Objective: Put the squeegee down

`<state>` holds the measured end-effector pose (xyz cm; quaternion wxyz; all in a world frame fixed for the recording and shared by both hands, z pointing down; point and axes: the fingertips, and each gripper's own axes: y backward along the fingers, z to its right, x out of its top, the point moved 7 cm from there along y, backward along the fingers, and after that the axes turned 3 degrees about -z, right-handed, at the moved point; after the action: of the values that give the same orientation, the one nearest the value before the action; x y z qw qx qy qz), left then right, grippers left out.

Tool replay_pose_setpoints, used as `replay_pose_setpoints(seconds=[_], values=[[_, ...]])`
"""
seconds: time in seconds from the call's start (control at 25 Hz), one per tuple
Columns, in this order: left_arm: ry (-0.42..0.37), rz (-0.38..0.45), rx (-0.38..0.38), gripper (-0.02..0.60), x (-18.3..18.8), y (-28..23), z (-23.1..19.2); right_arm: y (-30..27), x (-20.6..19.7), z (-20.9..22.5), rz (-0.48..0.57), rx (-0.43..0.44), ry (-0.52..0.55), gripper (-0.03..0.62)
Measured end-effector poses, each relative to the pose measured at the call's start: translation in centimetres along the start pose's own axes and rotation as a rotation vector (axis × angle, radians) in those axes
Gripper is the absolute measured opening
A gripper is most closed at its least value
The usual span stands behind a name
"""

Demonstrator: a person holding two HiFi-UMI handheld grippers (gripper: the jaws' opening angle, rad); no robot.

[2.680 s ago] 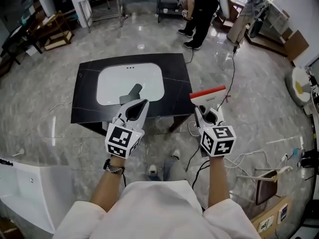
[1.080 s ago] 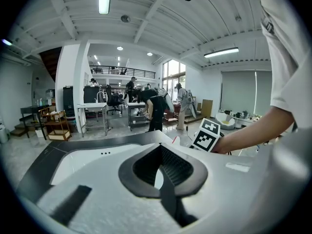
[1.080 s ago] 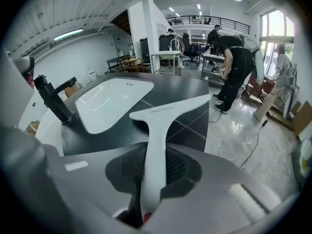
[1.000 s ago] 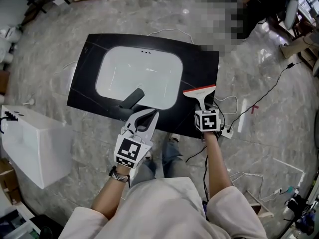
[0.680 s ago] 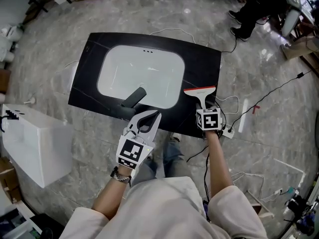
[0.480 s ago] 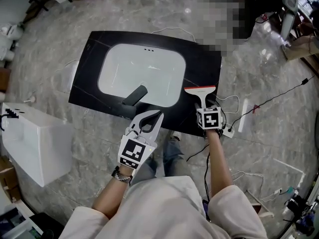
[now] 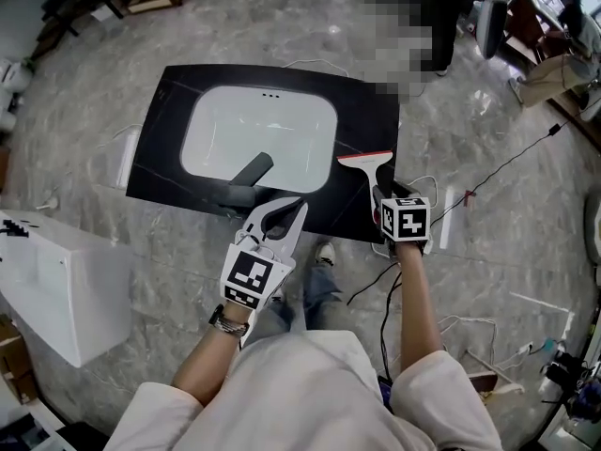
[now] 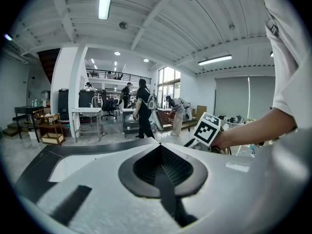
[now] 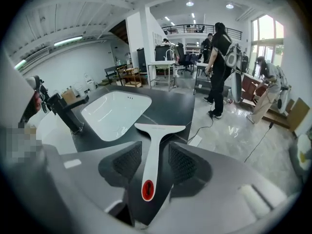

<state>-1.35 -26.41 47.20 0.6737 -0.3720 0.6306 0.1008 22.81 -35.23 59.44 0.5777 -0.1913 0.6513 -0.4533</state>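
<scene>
The squeegee, white with a red blade edge, lies flat on the right part of the black counter. In the right gripper view its white handle with a red oval shows between the jaws, lying free on the counter. My right gripper hovers just above the handle's near end. Its jaws are opening and the pads stand clear of the handle. My left gripper is at the counter's front edge near the black faucet, shut with nothing in it; its pads meet.
A white sink basin fills the counter's middle. A white box stands on the floor at the left. Cables and a power strip lie on the floor right of the counter. People stand beyond the counter.
The right gripper carried the squeegee onto the counter, let go of it and rose a little. The squeegee stays flat. The left gripper drifted slightly.
</scene>
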Motion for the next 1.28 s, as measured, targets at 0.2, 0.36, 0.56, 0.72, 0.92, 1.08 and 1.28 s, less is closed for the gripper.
replay_pose_setpoints(seconds=[0.2,0.36,0.56,0.72,0.92,1.08,1.28], values=[[-0.037,0.051,-0.036,0.000,1.7,1.3,0.5,5.7,0.6,-0.9,0.080,-0.046,-0.008,0.166],[-0.083,0.086,-0.052,0.000,3.2,2.5,0.7,10.7,0.6,-1.8,0.155,-0.086,-0.014,0.112],[-0.135,0.127,-0.084,0.000,5.7,4.9,0.9,17.3,0.4,-3.9,0.281,-0.125,-0.032,0.056],[-0.182,0.156,-0.101,0.000,7.4,7.5,1.0,22.6,-0.4,-6.2,0.379,-0.160,-0.043,0.023],[-0.241,0.209,-0.125,0.000,9.8,10.6,1.7,28.9,-2.0,-8.7,0.490,-0.197,-0.052,0.007],[-0.292,0.255,-0.152,0.000,11.4,12.7,3.3,33.2,-3.2,-10.4,0.569,-0.215,-0.050,0.006],[-0.337,0.316,-0.177,0.000,12.9,15.2,5.7,38.6,-4.4,-12.4,0.661,-0.243,-0.031,0.006]])
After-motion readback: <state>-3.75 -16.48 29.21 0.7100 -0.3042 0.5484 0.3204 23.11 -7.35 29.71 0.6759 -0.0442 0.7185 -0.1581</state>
